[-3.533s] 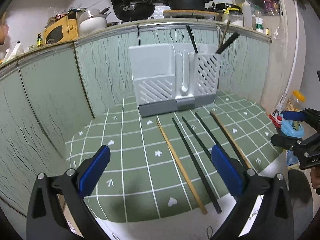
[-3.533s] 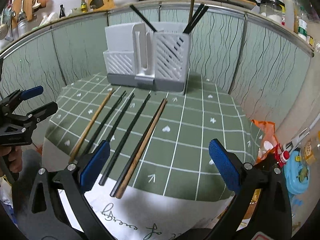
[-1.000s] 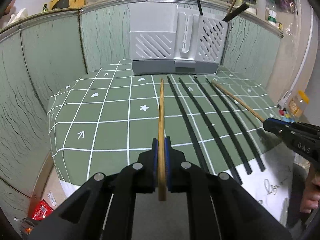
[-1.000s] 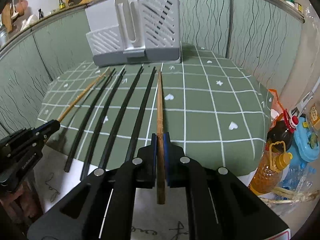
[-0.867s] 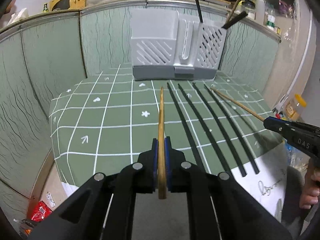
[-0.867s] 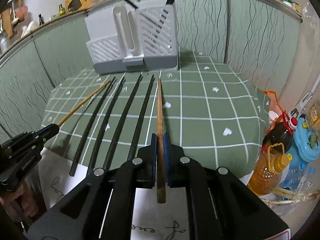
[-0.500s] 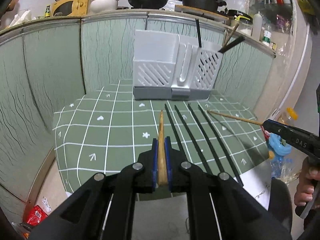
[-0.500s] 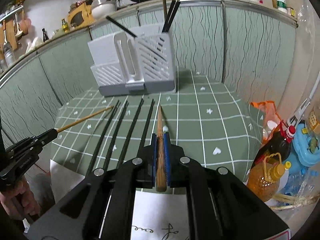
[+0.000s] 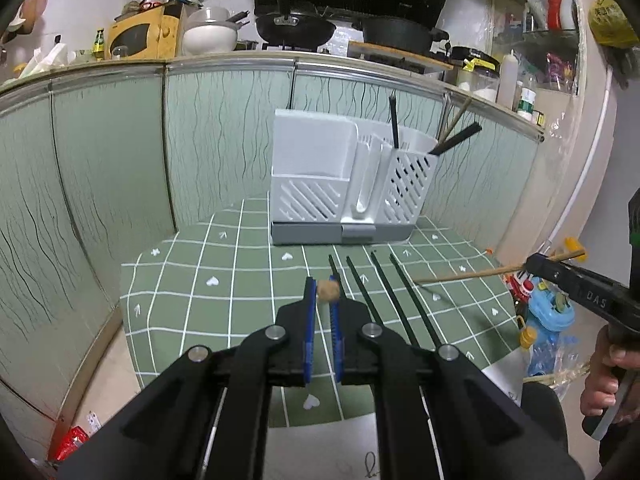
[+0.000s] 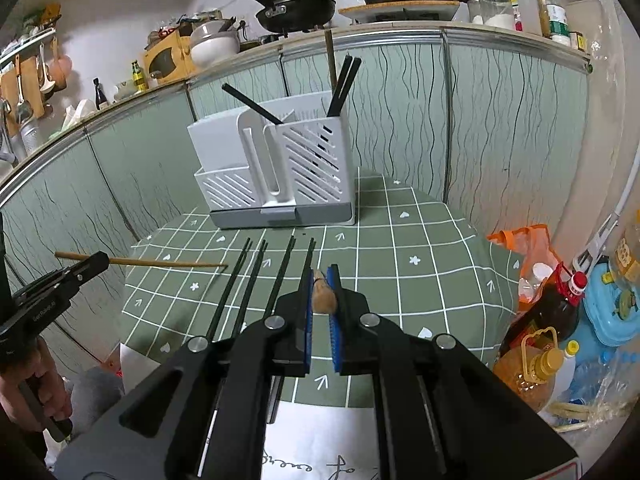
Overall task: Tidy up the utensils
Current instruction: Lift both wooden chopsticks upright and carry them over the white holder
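Both wooden chopsticks (image 9: 466,276) now lifted clear; four black chopsticks (image 9: 384,288) stayed.

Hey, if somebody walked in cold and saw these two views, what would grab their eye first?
Probably the two wooden chopsticks held in the air: the left gripper is shut on one wooden chopstick, and the right gripper on the other wooden chopstick, both lifted above the green checked tablecloth. Next, four black chopsticks lying side by side on the cloth, pointing toward the white utensil holder at the back, which already holds a few chopsticks.
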The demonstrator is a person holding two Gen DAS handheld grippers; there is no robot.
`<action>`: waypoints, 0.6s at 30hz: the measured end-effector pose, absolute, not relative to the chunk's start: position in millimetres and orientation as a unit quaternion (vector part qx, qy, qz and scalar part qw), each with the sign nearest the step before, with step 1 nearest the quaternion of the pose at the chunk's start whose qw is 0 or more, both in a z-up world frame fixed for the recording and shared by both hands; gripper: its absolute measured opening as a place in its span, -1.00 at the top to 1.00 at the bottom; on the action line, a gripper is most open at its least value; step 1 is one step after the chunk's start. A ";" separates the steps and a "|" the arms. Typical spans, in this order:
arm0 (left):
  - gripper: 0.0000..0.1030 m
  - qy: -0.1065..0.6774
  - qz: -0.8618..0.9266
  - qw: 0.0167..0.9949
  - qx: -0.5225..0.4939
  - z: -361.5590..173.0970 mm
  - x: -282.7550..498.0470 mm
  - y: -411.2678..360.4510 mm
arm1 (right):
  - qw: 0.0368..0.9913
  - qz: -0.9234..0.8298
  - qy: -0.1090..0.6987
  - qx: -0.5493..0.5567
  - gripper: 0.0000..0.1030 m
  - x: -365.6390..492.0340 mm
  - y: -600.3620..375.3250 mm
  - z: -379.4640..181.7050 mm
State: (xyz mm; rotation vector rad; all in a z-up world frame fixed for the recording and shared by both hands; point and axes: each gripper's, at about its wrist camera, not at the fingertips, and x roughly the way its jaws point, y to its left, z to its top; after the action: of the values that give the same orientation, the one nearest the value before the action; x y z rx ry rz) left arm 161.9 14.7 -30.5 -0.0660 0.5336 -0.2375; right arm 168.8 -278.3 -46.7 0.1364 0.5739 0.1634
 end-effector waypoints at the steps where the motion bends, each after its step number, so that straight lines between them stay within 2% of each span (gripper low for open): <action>1: 0.85 0.261 -0.116 0.958 -0.032 -28.1 162.0 15.5 | 0.955 0.081 0.279 0.067 0.87 167.8 -278.4 -44.7; 18: 0.85 0.242 -0.130 0.961 -0.006 3.4 172.7 16.7 | 0.962 0.084 0.256 0.042 0.87 176.1 -277.3 -10.7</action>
State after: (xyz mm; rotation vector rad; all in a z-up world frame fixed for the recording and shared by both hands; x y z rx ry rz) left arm 172.7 16.7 3.4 -0.0116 0.4908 -0.2627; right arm 176.1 -277.3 -10.7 0.0843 0.5193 0.1699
